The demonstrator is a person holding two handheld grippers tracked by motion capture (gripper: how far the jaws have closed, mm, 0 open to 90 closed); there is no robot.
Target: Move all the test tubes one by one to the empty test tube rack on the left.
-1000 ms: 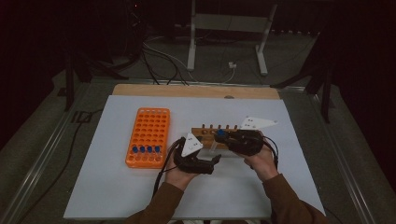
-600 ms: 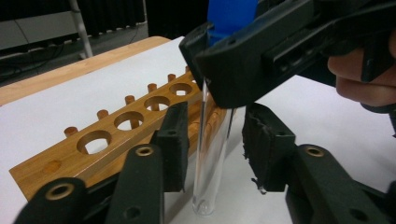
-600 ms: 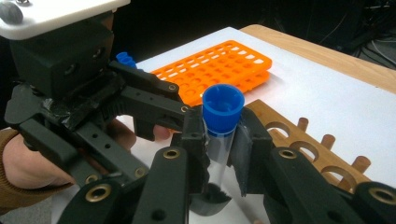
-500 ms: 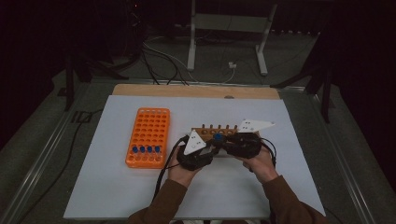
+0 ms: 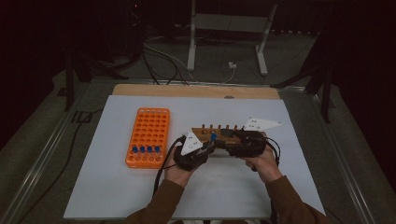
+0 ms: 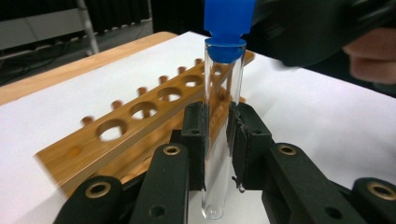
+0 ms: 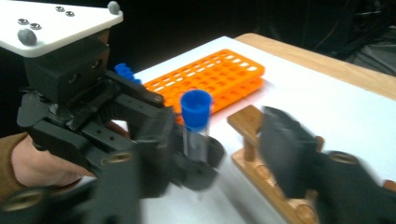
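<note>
A clear test tube (image 6: pixel 223 130) with a blue cap (image 6: pixel 227 28) stands upright in my left gripper (image 6: pixel 217 140), whose pads are shut on its glass just in front of the wooden rack (image 6: pixel 116 140). In the right gripper view the same tube (image 7: pixel 196 135) stands between the blurred jaws of my right gripper (image 7: pixel 208 172). Those jaws have just been opening and stand apart, clear of the tube. From above, the left gripper (image 5: pixel 209 146) and the right gripper (image 5: pixel 218 140) meet at the blue cap (image 5: pixel 213 137) by the wooden rack (image 5: pixel 224 132).
An orange tube rack (image 5: pixel 149 130) lies to the left on the white sheet (image 5: pixel 116 186), with several blue-capped tubes (image 5: pixel 144 150) in its near row. The wooden rack's holes (image 6: pixel 140 109) are vacant. Cables and a metal stand lie beyond the table.
The left gripper's jaws have closed on the tube. The right gripper's jaws have come apart off it. Both hands stay where they were.
</note>
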